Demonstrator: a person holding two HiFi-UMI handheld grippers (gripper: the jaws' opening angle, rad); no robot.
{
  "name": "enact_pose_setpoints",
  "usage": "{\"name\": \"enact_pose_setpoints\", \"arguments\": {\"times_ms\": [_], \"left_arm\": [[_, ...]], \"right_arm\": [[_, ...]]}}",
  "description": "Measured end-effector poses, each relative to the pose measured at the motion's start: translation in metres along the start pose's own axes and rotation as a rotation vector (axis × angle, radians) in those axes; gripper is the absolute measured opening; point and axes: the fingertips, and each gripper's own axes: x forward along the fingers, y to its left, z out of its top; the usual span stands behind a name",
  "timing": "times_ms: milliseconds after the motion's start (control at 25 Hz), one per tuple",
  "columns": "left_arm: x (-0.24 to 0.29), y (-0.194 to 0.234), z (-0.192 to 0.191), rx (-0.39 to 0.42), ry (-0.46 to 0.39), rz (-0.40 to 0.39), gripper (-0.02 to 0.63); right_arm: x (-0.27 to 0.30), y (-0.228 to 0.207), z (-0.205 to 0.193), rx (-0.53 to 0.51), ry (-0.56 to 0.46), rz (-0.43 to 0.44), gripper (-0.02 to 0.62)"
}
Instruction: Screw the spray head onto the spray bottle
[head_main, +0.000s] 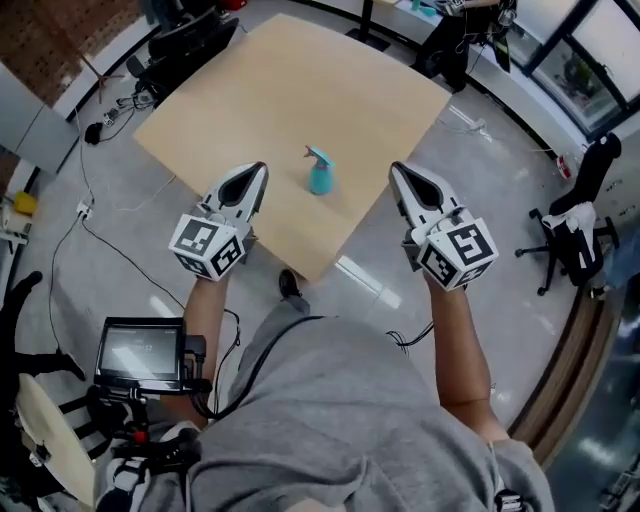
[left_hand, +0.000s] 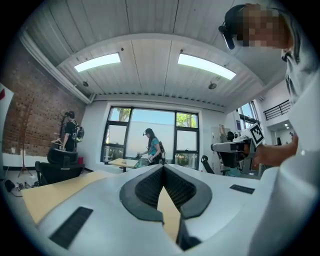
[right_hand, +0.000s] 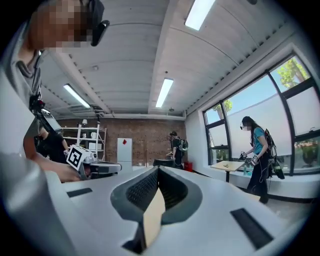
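Teal spray bottle (head_main: 320, 177) upright on bench (head_main: 260, 90); left gripper (head_main: 258, 172) and right gripper (head_main: 397, 172) either side, fingers clenched, empty.

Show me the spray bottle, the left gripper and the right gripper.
spray bottle (head_main: 320, 181): head view, on its teal body.
left gripper (head_main: 260, 171): head view, at its shut fingertips.
right gripper (head_main: 396, 171): head view, at its shut fingertips.

A: Head view?
B: High overhead, facing steeply down; the table (head_main: 260, 90) lies far below.
A: Gripper views?
B: Level along their jaws. Left's shows the right hand-held gripper (left_hand: 216, 146) at 3 o'clock, right's the left hand-held gripper (right_hand: 117, 169) at 9 o'clock. Both share the windows (left_hand: 135, 125).
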Motion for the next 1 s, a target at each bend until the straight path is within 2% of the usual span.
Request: {"name": "enact_pose_setpoints", "arguments": {"times_ms": [120, 400, 720, 1000], "left_arm": [[-0.006, -0.067, 0.02, 0.03, -0.014, -0.035, 0.005], [-0.028, -0.133, 0.057, 0.092, -0.041, -0.093, 0.005], [-0.084, -0.172, 0.073, 0.148, -0.061, -0.146, 0.005], [-0.165, -0.179, 0.069, 0.123, -0.065, -0.174, 0.005]], "right_arm": [[-0.057, 0.018, 0.021, -0.01, -0.055, 0.06, 0.006], [-0.112, 0.069, 0.055, -0.036, -0.135, 0.114, 0.006], [-0.153, 0.133, 0.061, -0.091, -0.156, 0.098, 0.006], [-0.167, 0.199, 0.046, -0.07, -0.128, 0.039, 0.006]]}}
